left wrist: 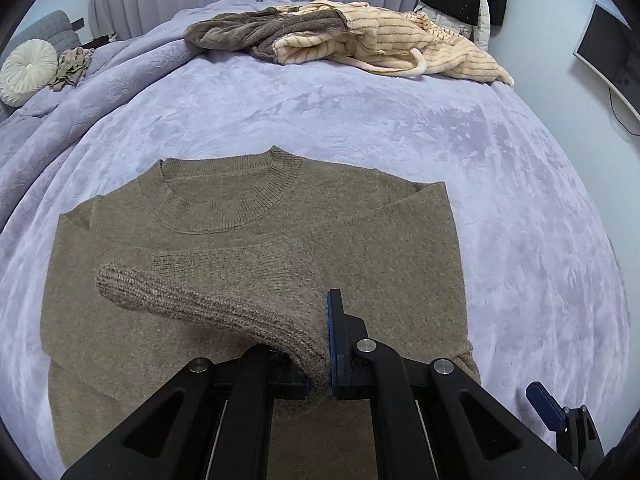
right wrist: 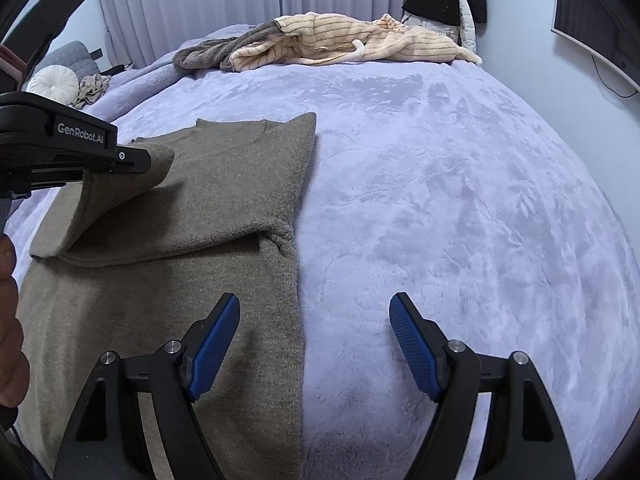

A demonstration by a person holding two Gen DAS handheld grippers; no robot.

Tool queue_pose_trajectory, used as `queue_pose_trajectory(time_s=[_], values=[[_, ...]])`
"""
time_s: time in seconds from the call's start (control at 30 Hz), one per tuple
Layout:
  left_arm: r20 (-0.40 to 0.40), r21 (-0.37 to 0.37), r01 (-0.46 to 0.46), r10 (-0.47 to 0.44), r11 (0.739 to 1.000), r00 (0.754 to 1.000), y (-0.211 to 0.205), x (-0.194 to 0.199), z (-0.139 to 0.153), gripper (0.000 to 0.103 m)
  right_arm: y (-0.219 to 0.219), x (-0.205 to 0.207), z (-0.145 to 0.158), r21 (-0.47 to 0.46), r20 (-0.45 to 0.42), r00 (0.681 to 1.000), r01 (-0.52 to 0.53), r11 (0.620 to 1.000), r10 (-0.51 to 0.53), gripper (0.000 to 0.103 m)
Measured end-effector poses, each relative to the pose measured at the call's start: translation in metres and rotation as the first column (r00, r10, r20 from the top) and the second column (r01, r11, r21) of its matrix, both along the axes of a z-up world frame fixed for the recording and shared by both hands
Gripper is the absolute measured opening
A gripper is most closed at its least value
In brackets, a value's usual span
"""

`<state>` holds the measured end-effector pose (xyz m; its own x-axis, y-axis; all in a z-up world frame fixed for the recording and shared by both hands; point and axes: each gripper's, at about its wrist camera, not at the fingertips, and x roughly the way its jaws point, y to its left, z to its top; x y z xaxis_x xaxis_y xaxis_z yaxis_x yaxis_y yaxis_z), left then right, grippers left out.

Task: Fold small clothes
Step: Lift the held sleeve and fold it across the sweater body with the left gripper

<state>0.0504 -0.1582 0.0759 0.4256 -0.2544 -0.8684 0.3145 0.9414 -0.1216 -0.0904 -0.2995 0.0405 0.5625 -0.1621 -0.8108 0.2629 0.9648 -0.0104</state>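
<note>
my left gripper, jaws clenched on the ribbed cuff of a sleeve, holds that sleeve lifted over the chest of an olive-brown knit sweater. the sweater lies flat, front up, on the lavender plush bed cover, its round collar pointing toward the far end of the bed. my right gripper hovers at the sweater's right edge, jaws released and holding nothing, one blue pad above the knit, the other above bare cover. that side of the sweater already shows a straight folded edge with a small tuck of fabric partway down. well beyond the collar, a heap of cream striped and brown fleece clothes waits at the far end of the bed; a round white cushion sits off to the collar's left.

the step in hand, as i judge it, is folding the sleeve inward across the body. the next move calls for laying the cuff flat on the chest, square to the side edge, before my left jaws let go; after that the hem wants bringing up toward the collar. dropping the sleeve from this height could leave it bunched.
</note>
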Motion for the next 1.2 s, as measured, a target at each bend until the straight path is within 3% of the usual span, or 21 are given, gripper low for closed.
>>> queue_pose_trajectory(time_s=[0.23, 0.57, 0.93, 1.2], values=[[-0.125, -0.129, 0.020, -0.036, 0.991, 0.991, 0.001, 0.007, -0.024, 0.007, -0.002, -0.005, -0.005, -0.003, -0.006, 1.000, 0.004, 1.000, -0.004, 0.080], [-0.210, -0.142, 0.027, -0.057, 0.990, 0.976, 0.000, 0.013, -0.043, 0.008, -0.006, -0.007, -0.014, 0.021, -0.020, 1.000, 0.018, 1.000, -0.017, 0.080], [-0.262, -0.159, 0.031, -0.073, 0.987, 0.962, 0.003, 0.010, -0.037, 0.008, -0.009, -0.017, -0.007, 0.012, -0.008, 1.000, 0.024, 1.000, -0.024, 0.080], [-0.237, -0.206, 0.067, -0.116, 0.976, 0.965, 0.008, 0.004, -0.022, 0.008, -0.013, -0.020, -0.005, 0.008, -0.012, 0.999, 0.033, 0.999, -0.033, 0.080]])
